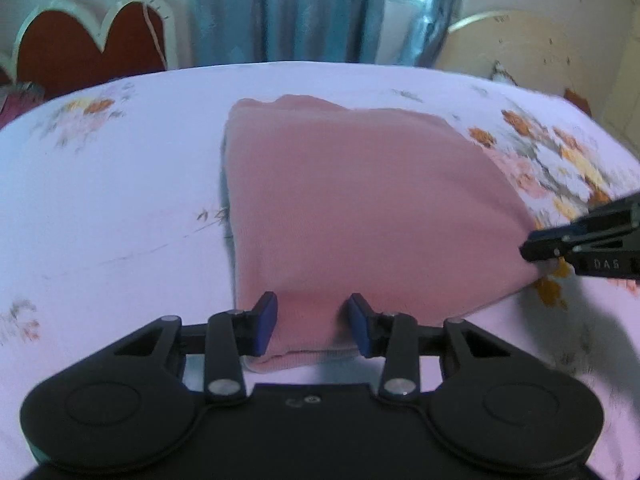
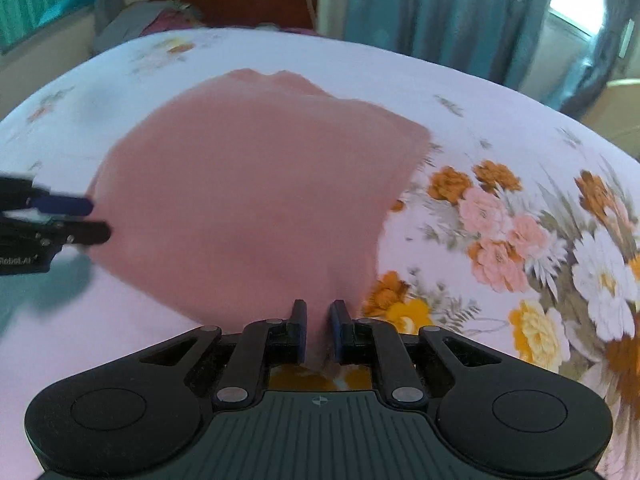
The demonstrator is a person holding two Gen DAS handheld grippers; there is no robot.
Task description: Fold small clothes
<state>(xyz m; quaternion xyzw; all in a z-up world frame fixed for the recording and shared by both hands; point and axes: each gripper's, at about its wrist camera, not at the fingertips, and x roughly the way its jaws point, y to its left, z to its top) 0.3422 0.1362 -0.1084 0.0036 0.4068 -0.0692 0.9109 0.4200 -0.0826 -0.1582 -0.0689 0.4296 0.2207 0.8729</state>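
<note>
A pink garment (image 1: 352, 200) lies folded flat on the floral bedsheet (image 1: 120, 200); it also shows in the right wrist view (image 2: 248, 184). My left gripper (image 1: 312, 320) is open, its blue-padded fingers straddling the garment's near edge, which lies between them. My right gripper (image 2: 318, 328) has its jaws close together with the garment's near corner pinched between them. In the left wrist view the right gripper (image 1: 532, 250) sits at the garment's right corner. In the right wrist view the left gripper (image 2: 94, 220) sits at the garment's left edge.
The bedsheet (image 2: 480, 100) has a big flower print (image 2: 540, 248) to the right of the garment. A red and white headboard (image 1: 88, 44) stands at the bed's far left. Blue curtains (image 1: 288, 8) and a window hang behind. A round beige board (image 1: 516, 52) stands at the far right.
</note>
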